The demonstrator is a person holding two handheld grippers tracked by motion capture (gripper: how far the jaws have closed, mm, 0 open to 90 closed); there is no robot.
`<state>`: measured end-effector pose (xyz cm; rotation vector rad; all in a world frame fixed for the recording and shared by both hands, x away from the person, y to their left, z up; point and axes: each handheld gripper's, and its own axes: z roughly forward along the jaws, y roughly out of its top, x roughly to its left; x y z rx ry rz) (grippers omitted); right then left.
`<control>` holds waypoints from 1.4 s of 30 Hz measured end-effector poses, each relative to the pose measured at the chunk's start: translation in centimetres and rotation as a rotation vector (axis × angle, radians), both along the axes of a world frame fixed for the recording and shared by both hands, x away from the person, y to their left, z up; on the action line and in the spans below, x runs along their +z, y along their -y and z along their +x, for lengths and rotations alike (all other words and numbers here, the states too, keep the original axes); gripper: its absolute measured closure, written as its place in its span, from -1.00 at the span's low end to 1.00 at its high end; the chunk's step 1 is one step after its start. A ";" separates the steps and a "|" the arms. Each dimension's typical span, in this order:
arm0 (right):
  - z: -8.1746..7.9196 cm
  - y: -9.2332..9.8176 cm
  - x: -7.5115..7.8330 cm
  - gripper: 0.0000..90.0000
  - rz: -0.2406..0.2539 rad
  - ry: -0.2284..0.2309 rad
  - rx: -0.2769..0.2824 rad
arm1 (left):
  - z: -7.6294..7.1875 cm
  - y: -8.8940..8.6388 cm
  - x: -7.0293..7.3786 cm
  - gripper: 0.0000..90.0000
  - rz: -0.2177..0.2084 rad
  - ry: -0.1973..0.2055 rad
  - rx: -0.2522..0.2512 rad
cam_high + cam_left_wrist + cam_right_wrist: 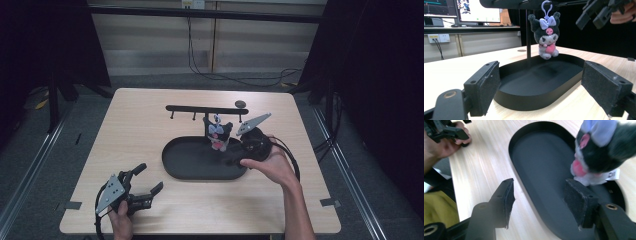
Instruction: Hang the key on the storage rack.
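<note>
Small black-and-white plush keychain toy (pixel 602 150) hangs just ahead-right of the right tongs (pixel 541 197) — spread wide, empty; left tongs (pixel 145 182) — wide too, well apart.

Plush toy (pixel 545 37) hanging over black oval tray (pixel 539 96).
Left gripper (pixel 549 87) jaws standing wide apart near the tray; right gripper (pixel 596 15) hovering far right, toy's purple clip (pixel 546 8) hooking the rack (pixel 524 3).

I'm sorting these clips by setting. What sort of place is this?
Probably a lab or office workroom: computer monitors on a desk, a wall socket, and black curtains around the wooden table.
</note>
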<state>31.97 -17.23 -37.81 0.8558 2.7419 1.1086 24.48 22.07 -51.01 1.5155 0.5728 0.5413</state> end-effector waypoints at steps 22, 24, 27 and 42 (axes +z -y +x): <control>-6.2 2.1 -9.9 -0.66 0.219 0.306 -0.295 | 0.0 0.0 0.0 -0.66 0.001 -0.001 0.002; -6.7 2.2 -10.4 -0.68 0.215 0.358 -0.338 | 0.0 0.0 0.0 -0.66 0.002 -0.001 0.002; -7.5 2.7 -11.6 -0.67 0.268 0.464 -0.455 | 0.0 0.0 0.0 -0.66 -0.004 -0.003 0.002; -9.4 3.6 -13.2 -0.70 0.419 0.706 -0.656 | 0.0 0.0 0.0 -0.66 0.002 0.000 0.003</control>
